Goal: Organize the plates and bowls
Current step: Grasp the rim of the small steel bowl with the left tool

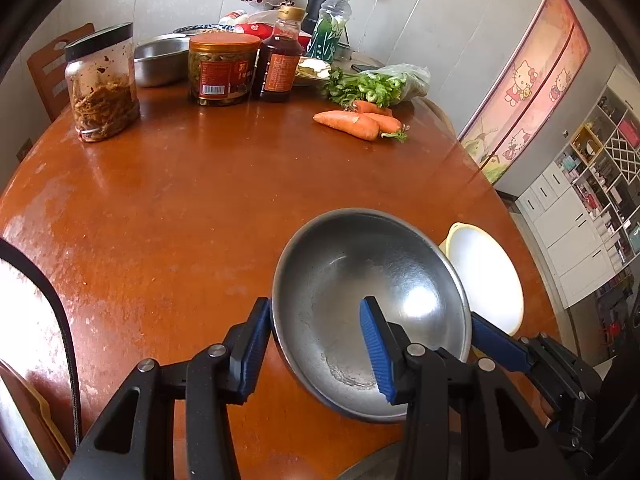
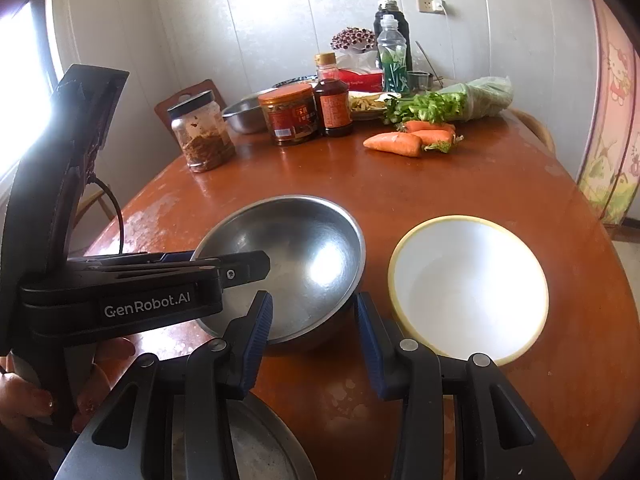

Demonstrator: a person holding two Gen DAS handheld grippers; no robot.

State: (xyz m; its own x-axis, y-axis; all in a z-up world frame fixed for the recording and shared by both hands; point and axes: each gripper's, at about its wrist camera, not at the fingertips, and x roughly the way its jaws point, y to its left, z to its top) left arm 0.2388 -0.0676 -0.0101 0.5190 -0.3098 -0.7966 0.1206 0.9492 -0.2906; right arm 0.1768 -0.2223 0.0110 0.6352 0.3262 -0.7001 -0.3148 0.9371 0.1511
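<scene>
A steel bowl (image 1: 372, 312) (image 2: 288, 264) sits on the brown round table (image 1: 180, 208) (image 2: 460, 184). My left gripper (image 1: 316, 352) (image 2: 228, 260) is open and straddles the bowl's near-left rim, one finger inside, one outside. A white bowl with a yellow rim (image 1: 484, 276) (image 2: 468, 288) sits just right of the steel bowl. My right gripper (image 2: 314, 344) is open and empty, just in front of the two bowls; it also shows in the left wrist view (image 1: 496, 340). A steel plate (image 2: 256, 440) lies under my right gripper at the table's near edge.
At the far side stand a dark-lidded jar (image 1: 102, 84), an orange-lidded jar (image 1: 222, 68), a sauce bottle (image 1: 280, 60), another steel bowl (image 1: 160, 60), bottles, carrots (image 1: 356, 122) and bagged celery (image 1: 380, 84). A chair (image 1: 52, 72) stands behind the table.
</scene>
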